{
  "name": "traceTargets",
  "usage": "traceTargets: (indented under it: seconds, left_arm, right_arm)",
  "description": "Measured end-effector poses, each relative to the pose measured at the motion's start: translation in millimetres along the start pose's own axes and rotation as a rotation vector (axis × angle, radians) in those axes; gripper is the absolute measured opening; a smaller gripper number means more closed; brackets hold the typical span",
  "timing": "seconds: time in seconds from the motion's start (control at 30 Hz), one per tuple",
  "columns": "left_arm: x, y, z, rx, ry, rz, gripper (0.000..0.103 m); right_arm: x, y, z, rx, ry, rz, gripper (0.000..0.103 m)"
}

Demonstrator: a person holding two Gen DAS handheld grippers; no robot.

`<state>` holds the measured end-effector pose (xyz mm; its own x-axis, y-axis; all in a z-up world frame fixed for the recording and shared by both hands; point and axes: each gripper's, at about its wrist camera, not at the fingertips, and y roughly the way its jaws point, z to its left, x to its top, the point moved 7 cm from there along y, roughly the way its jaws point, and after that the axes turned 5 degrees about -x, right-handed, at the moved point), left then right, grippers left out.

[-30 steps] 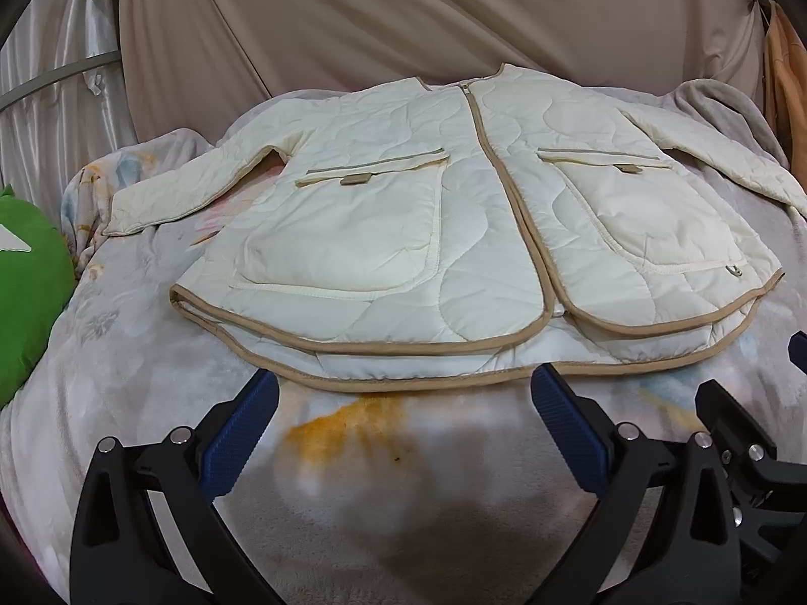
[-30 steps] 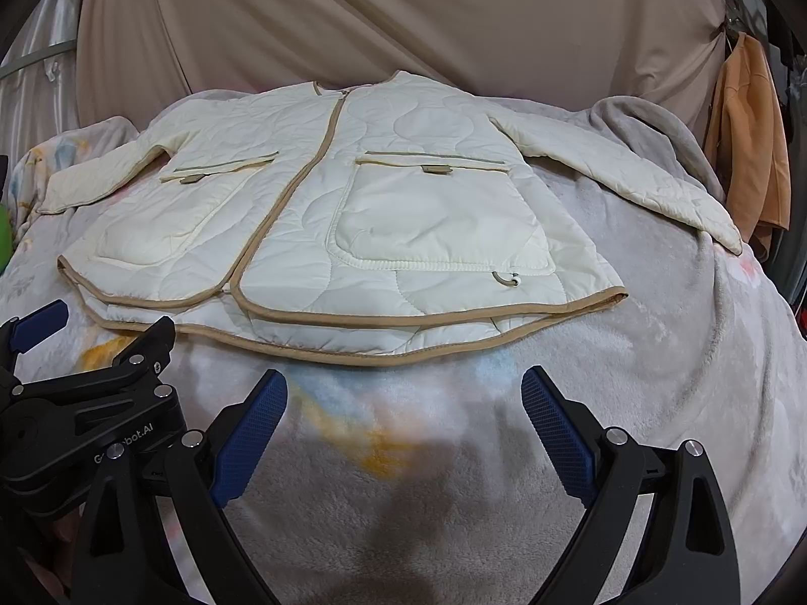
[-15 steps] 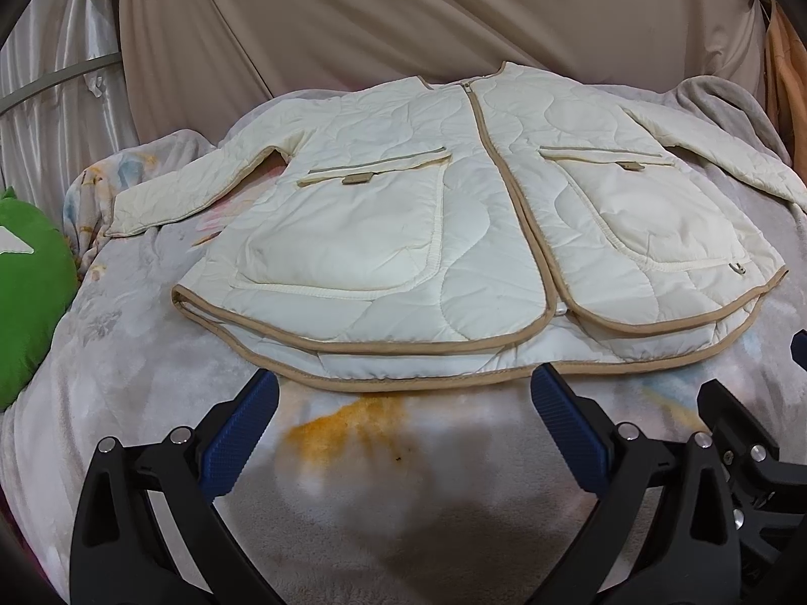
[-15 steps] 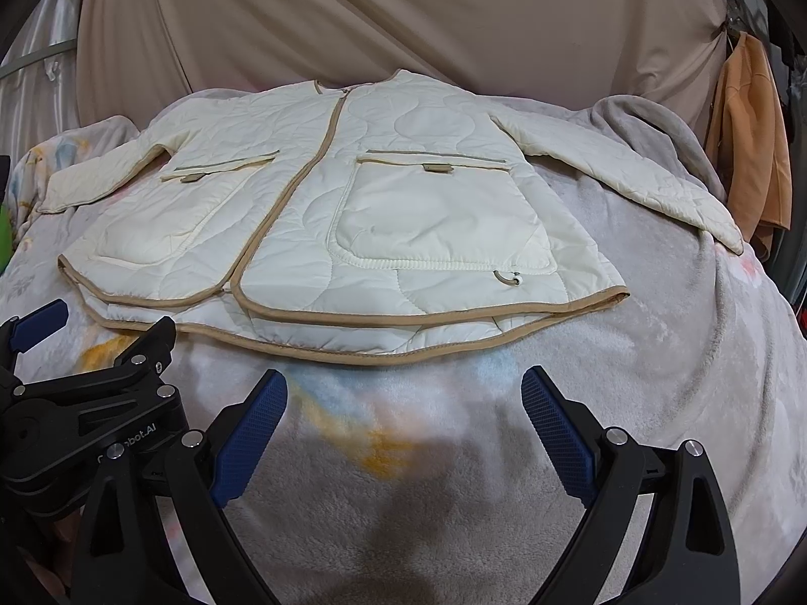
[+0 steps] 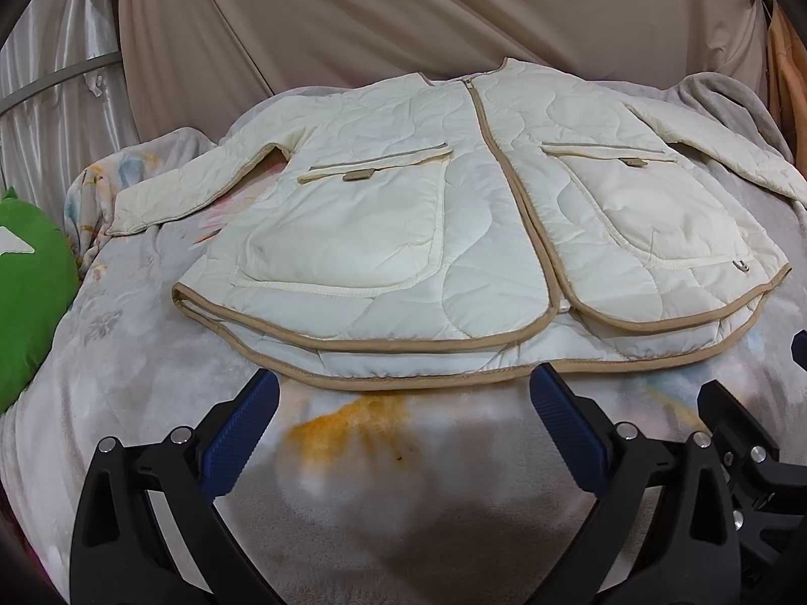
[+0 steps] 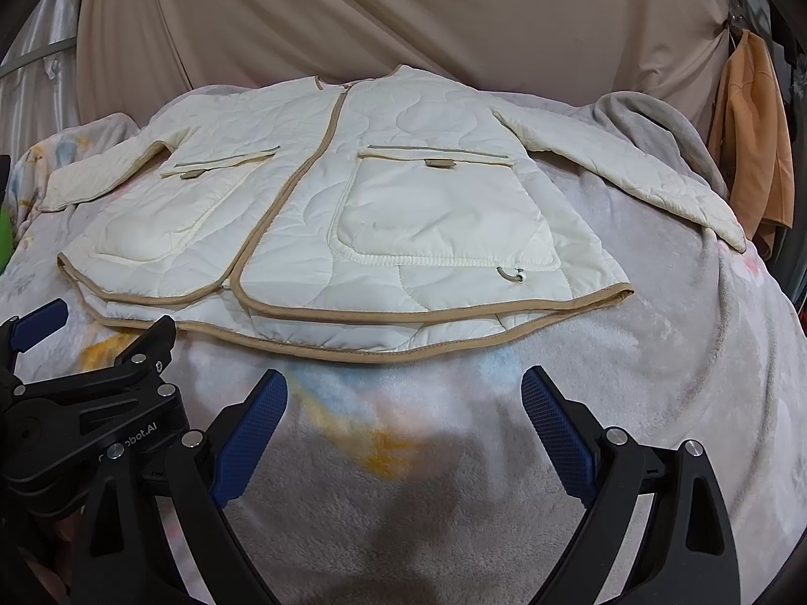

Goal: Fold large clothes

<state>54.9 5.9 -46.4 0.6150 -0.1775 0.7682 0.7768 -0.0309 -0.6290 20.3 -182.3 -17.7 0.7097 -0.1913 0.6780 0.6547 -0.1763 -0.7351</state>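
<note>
The cream quilted jacket lies flat and spread on the blanket-covered bed, just beyond the left hand-held gripper and right hand-held gripper, both wide open, holding nothing; beige curtain behind

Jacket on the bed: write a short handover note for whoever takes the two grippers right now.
Left gripper: open, holds nothing, hovering short of the hem.
Right gripper: open, holds nothing, beside the left one, also short of the hem.
The cream quilted jacket lies flat, front up, closed down the front, on the grey blanket. Both sleeves are spread outward.
Done: the jacket is laid out; no fold is made.
Left: all of the folding. Probably bring the sleeves in first, then fold the body.
</note>
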Motion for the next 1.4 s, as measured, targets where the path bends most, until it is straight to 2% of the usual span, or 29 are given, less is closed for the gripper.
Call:
traceTargets:
  seconds: [1.4]
  left_arm:
    - [-1.9, 5.3, -3.2, -0.005, 0.000, 0.032, 0.096]
  right_arm:
    - [-0.4, 3.6, 2.2, -0.004, -0.009, 0.018, 0.092]
